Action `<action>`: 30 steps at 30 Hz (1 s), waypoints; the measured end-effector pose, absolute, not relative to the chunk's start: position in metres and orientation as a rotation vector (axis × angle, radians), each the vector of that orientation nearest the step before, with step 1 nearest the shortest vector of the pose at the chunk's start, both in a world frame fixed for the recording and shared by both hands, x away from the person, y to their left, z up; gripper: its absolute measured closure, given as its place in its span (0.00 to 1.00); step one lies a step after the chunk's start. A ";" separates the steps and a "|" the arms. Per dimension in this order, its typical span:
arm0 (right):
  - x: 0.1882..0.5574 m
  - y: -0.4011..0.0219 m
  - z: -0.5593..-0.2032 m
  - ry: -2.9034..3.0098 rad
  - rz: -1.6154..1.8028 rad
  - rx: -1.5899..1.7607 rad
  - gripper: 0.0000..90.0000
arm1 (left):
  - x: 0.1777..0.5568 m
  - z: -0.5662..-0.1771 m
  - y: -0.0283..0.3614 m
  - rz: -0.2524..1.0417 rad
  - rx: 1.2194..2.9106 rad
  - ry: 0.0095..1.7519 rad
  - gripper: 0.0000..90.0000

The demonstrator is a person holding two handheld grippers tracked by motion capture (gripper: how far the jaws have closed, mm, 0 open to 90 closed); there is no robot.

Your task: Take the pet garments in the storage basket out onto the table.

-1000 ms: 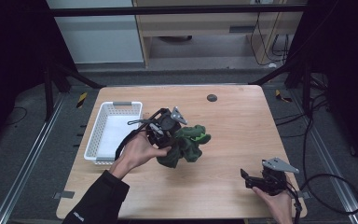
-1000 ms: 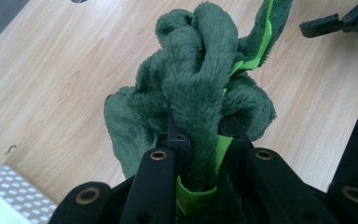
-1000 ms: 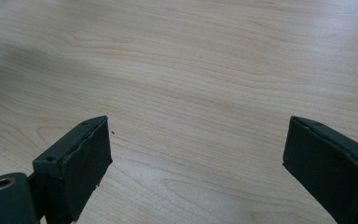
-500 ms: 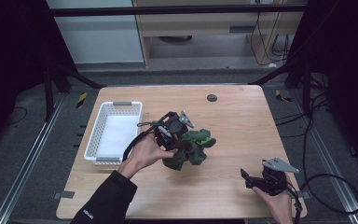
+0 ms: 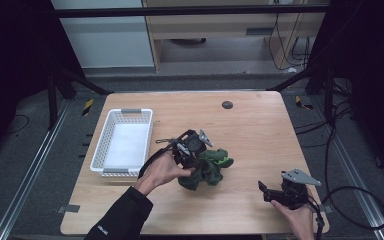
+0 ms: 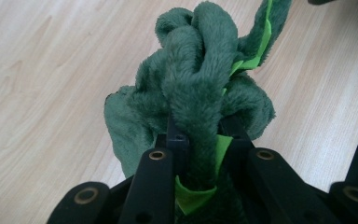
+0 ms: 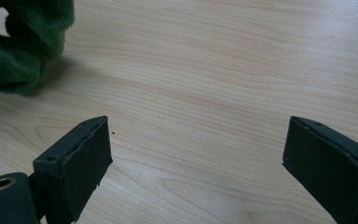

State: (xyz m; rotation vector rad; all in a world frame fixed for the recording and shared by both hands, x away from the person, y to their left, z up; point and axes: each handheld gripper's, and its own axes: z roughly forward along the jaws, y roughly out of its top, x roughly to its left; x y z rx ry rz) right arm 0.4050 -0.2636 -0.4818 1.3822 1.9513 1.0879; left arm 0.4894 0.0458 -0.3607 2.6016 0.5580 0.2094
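A dark green plush toy [image 5: 210, 167] with bright green trim lies bunched near the middle of the wooden table [image 5: 250, 125]. My left gripper [image 5: 196, 150] is shut on it, and a thick fold of the plush toy [image 6: 200, 93] is pinched between the black jaws in the left gripper view. Its lower end touches the tabletop. My right gripper [image 5: 267, 191] rests low at the table's front right, open, with bare wood between its pads [image 7: 81, 158]. A corner of the plush toy [image 7: 23, 42] shows at the upper left of the right gripper view.
A white plastic basket [image 5: 122, 141] stands at the left of the table, with nothing seen in it. A small dark round disc [image 5: 227, 105] lies near the far edge. Dark floor and metal frame rails surround the table.
My left gripper has sunk toward the table and shifted right with the plush toy in it. The right gripper has not moved.
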 end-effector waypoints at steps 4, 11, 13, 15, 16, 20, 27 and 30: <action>0.405 -0.264 -0.482 1.951 1.083 1.372 0.09 | 0.489 -0.370 0.042 0.198 2.608 0.556 0.86; 0.405 -0.264 -0.483 1.954 1.084 1.373 0.08 | 0.489 -0.382 0.040 0.186 2.616 0.555 0.82; 0.405 -0.264 -0.483 1.955 1.083 1.373 0.08 | 0.490 -0.386 0.039 0.183 2.622 0.557 0.81; 0.405 -0.264 -0.482 1.955 1.083 1.373 0.08 | 0.490 -0.389 0.039 0.175 2.621 0.560 0.80; 0.405 -0.264 -0.482 1.955 1.083 1.373 0.08 | 0.490 -0.390 0.039 0.169 2.619 0.562 0.79; 0.406 -0.264 -0.483 1.957 1.082 1.370 0.08 | 0.490 -0.395 0.040 0.150 2.622 0.560 0.73; 0.406 -0.264 -0.483 1.958 1.083 1.369 0.08 | 0.488 -0.396 0.043 0.151 2.598 0.560 0.57; 0.406 -0.264 -0.483 1.956 1.084 1.370 0.08 | 0.487 -0.396 0.046 0.156 2.587 0.559 0.47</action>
